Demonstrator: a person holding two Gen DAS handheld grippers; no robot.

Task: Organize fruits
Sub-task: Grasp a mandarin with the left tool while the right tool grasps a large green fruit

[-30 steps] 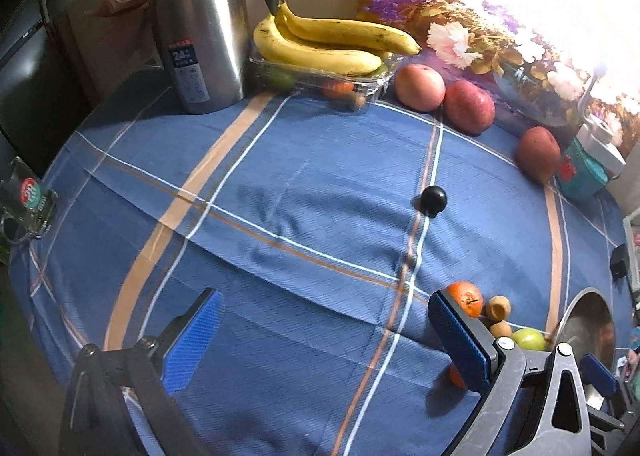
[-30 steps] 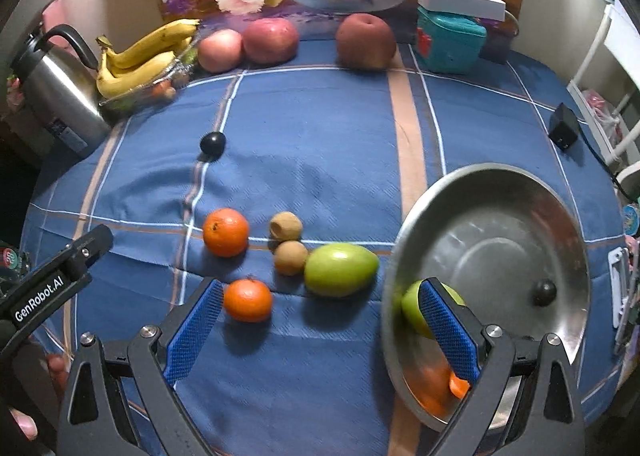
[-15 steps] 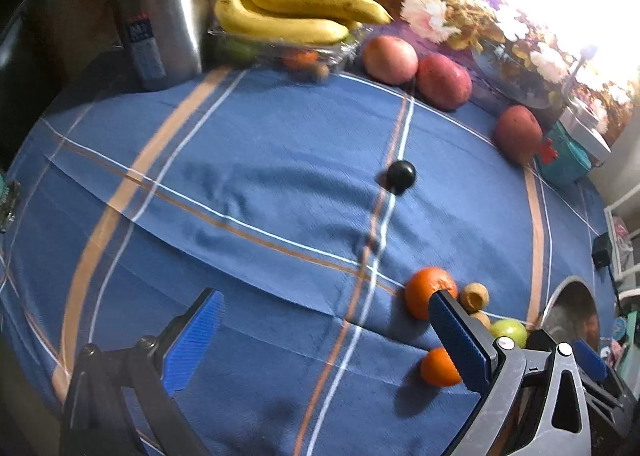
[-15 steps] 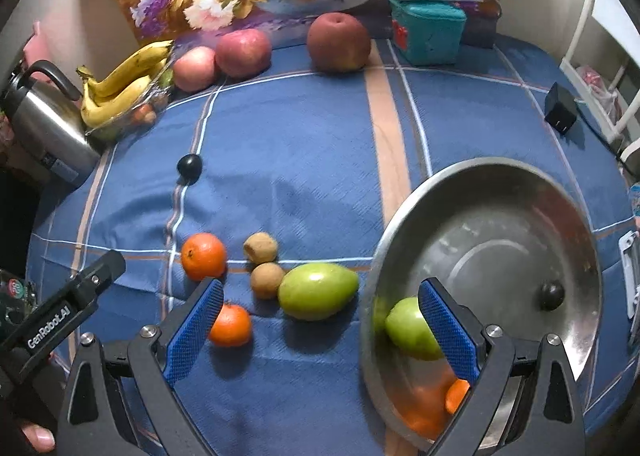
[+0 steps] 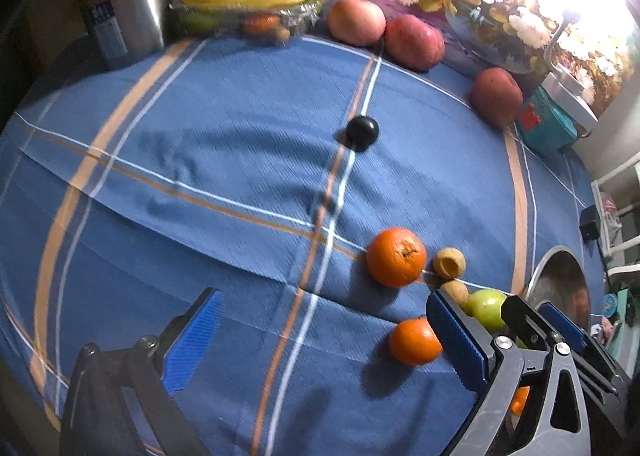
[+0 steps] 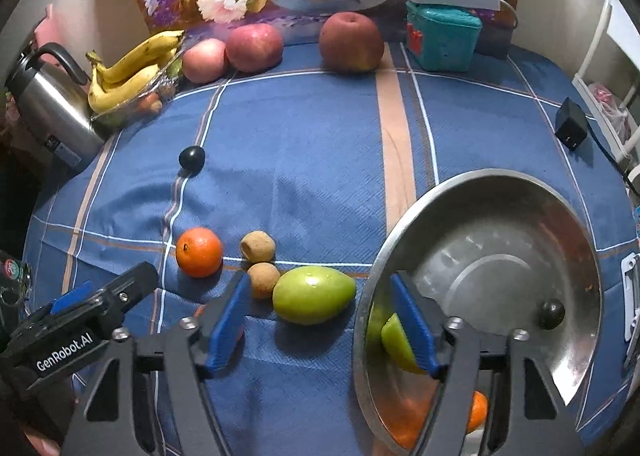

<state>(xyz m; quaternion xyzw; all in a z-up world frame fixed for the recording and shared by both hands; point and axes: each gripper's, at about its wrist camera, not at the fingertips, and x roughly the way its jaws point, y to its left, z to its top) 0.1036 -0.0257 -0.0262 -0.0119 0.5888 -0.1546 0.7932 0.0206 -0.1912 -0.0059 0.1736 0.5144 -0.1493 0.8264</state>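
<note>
The right gripper [image 6: 320,312] is closing with nothing between its pads; the green mango [image 6: 314,295] lies just ahead of them, its long axis across the gap, beside the steel bowl [image 6: 500,180]. The left gripper [image 5: 320,336] stands wide open and empty, with the small orange [image 5: 414,341] next to its right finger. The right gripper seems nearer to the mango, and the blue cloth [image 6: 300,136] beyond it is free.

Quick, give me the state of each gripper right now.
Left gripper: open, nothing between its fingers.
Right gripper: open and closing, empty; the green mango lies just beyond its tips.
</note>
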